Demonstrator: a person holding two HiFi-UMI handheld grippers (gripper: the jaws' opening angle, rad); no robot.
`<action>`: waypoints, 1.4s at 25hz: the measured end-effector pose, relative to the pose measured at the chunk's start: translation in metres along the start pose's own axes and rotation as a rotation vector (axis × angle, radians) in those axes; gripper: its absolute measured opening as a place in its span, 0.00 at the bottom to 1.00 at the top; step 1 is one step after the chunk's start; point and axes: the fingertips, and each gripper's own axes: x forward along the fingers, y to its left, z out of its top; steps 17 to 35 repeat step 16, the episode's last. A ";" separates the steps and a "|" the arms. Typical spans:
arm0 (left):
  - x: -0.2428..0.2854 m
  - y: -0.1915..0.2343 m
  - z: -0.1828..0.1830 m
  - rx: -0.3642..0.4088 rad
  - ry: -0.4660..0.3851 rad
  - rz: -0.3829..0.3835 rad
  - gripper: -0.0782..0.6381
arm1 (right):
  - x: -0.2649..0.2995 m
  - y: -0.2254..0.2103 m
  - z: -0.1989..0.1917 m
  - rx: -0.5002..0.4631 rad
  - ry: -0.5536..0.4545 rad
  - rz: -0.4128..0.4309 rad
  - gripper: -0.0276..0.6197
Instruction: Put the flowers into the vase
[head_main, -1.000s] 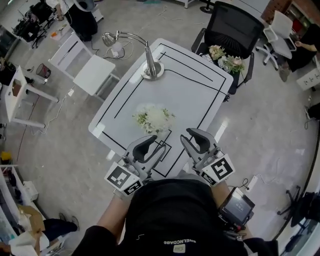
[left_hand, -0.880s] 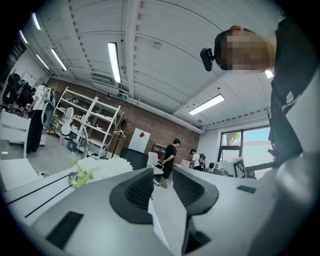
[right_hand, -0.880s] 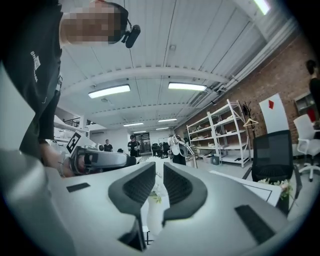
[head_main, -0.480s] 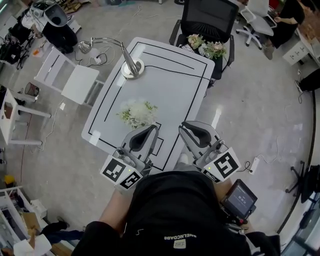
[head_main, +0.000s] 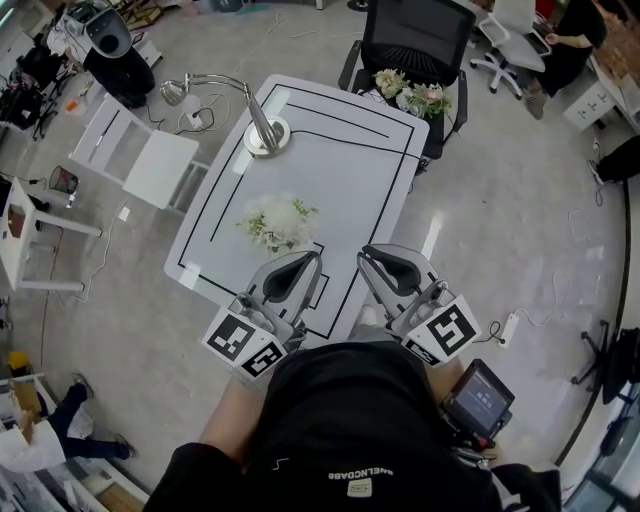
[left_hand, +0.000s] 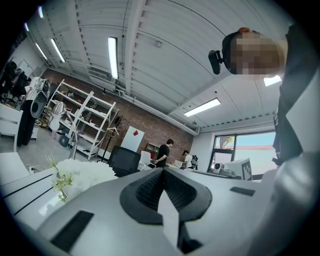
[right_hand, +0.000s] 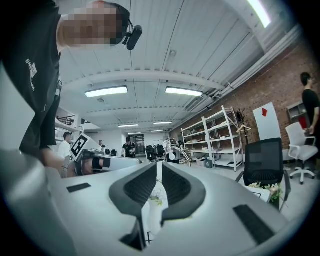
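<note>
Head view had the whole layout. There was a white desk (head_main: 350, 185) with one lamp (head_main: 262, 125) at its far left corner. One bunch of white flowers (head_main: 278, 222) sat in the near half, closer to the left edge. A second bunch (head_main: 410, 92) was off the desk, on the seat of the one black chair (head_main: 415, 35) at the far edge. Couldn't tell if the white flowers sat in a vase. The left hand-held gripper (head_main: 310, 260) and right hand-held gripper (head_main: 368, 254) were side by side over the near edge, both pointing level across the desk, short of the white flowers.

Left gripper view showed what the head view couldn't: jaws clenched tight, tips touching, nothing caught in them. The white flowers sat low at the left, beyond the jaws.

Right gripper view: its jaws had just been closing, down to a thin slit, with nothing between the pads. The second bunch and the chair showed at the lower right.
</note>
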 end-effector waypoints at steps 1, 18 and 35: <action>0.000 -0.002 0.001 0.003 0.001 -0.007 0.12 | 0.000 0.000 -0.002 0.000 0.006 0.000 0.11; -0.002 0.002 -0.004 0.003 0.032 -0.051 0.11 | 0.008 0.000 -0.016 0.029 0.034 -0.007 0.06; -0.002 0.002 -0.004 0.003 0.032 -0.051 0.11 | 0.008 0.000 -0.016 0.029 0.034 -0.007 0.06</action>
